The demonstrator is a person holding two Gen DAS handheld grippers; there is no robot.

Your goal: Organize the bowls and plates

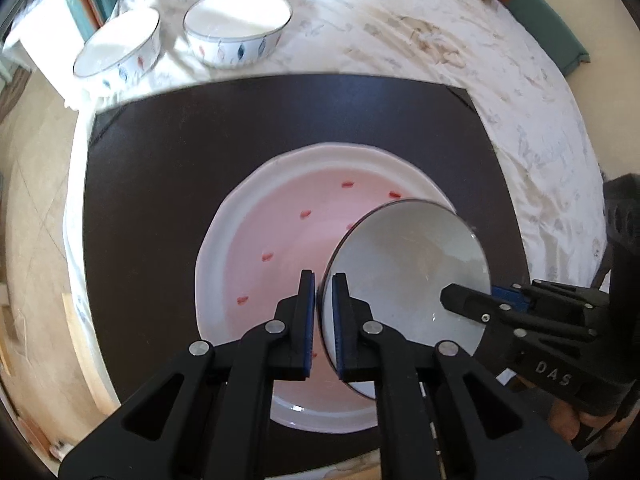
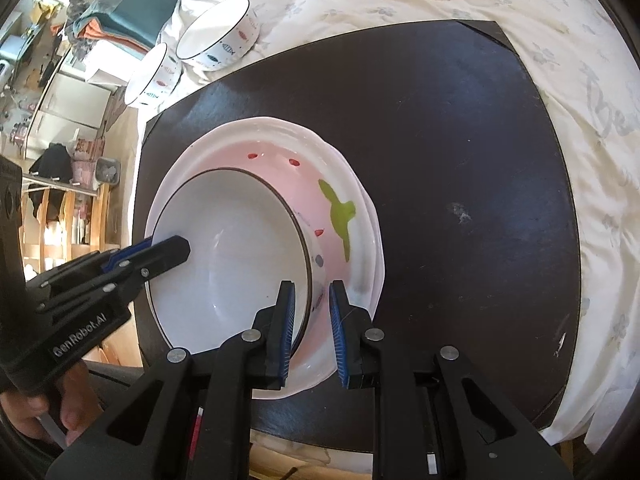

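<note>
A white bowl [image 1: 408, 264] [image 2: 228, 248] with a thin dark rim sits over a pink plate [image 1: 280, 224] [image 2: 308, 184] dotted with red marks. That plate lies on a dark mat [image 1: 160, 140] [image 2: 460, 120]. My left gripper [image 1: 323, 276] [image 2: 168, 246] is shut on the bowl's left rim, one finger inside and one outside. My right gripper [image 2: 312, 284] [image 1: 472, 294] is shut on the opposite rim, with the bowl wall between its blue pads. In the left wrist view the bowl looks tilted above the plate. A white rim [image 2: 372, 240] shows under the pink plate.
Two more white bowls with fish patterns [image 1: 120, 48] [image 1: 240, 32] [image 2: 152, 76] [image 2: 220, 36] stand on the wrinkled white cloth [image 1: 400, 40] beyond the mat's far left corner. A person's hand [image 2: 72, 412] holds the left gripper. Folded teal fabric [image 2: 132, 12] lies behind the bowls.
</note>
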